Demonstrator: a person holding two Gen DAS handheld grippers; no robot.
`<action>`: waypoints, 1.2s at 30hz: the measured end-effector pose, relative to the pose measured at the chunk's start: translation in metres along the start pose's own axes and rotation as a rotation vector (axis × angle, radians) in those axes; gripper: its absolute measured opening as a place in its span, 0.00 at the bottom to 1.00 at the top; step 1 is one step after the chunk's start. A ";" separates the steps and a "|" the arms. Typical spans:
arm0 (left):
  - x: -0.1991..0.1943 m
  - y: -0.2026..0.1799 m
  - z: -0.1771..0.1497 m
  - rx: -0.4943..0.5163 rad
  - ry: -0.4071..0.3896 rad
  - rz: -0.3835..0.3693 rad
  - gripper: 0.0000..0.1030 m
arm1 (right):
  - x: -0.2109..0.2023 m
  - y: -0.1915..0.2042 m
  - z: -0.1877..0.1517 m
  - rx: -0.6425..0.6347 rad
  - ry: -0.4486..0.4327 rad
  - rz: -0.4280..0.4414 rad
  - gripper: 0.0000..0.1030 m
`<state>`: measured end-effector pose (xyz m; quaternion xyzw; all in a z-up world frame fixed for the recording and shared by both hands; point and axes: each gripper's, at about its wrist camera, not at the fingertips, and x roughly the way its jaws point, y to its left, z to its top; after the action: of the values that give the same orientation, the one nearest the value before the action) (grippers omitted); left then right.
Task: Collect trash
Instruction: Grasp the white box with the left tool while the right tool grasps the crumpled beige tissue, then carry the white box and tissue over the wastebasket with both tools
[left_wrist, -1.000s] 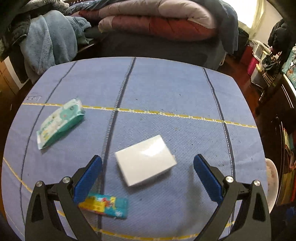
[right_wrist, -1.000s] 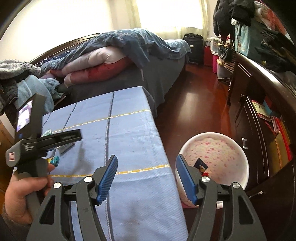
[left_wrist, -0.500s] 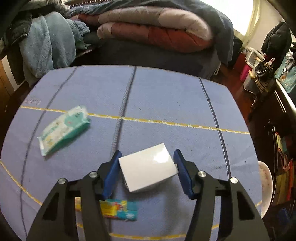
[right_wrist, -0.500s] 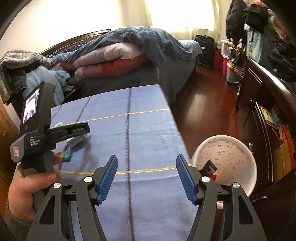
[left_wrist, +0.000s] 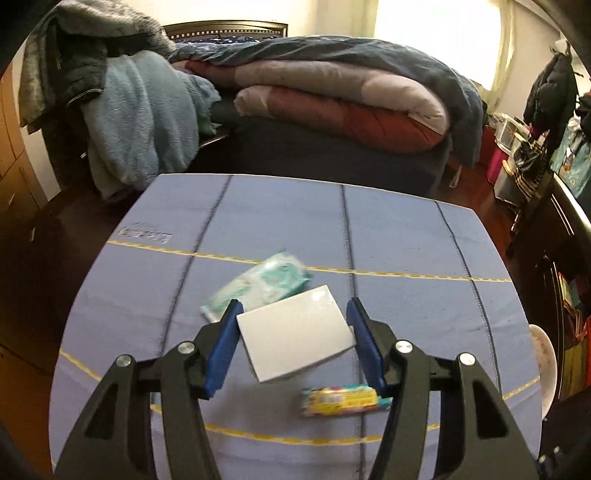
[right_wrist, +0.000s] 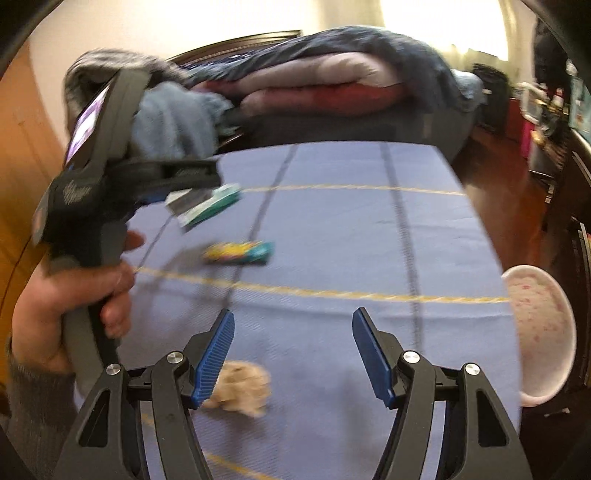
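Left tongs (left_wrist: 293, 334) clenched on white packet (left_wrist: 295, 332), closed from wide a second ago; packet now lifted off table (left_wrist: 406, 236), ready for the bin. Earlier it lay flat. Right tongs (right_wrist: 291, 354) released, empty; crumpled tissue (right_wrist: 242, 387) just below them, candy wrapper (right_wrist: 238, 252) ahead, bin (right_wrist: 537, 332) right.

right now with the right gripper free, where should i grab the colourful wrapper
Pinch the colourful wrapper across its narrow width, near the middle, coming down from above with the right gripper. It lies flat on the blue cloth, long and thin, with bare cloth along both long edges, so the open jaws should straddle it; from an end it would probably just slide.
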<state>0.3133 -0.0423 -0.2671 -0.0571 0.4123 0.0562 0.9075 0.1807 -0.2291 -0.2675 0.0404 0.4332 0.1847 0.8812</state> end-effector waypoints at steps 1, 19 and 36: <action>-0.001 0.005 -0.001 -0.007 0.001 0.003 0.57 | 0.001 0.005 -0.002 -0.013 0.005 0.010 0.66; -0.011 0.019 -0.006 -0.018 -0.005 -0.013 0.57 | 0.019 0.044 -0.033 -0.141 0.101 0.003 0.28; -0.040 -0.036 -0.006 0.100 -0.048 -0.089 0.57 | -0.009 -0.003 -0.025 -0.018 0.020 -0.035 0.28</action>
<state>0.2879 -0.0808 -0.2392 -0.0286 0.3896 -0.0034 0.9205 0.1571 -0.2375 -0.2772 0.0231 0.4411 0.1733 0.8803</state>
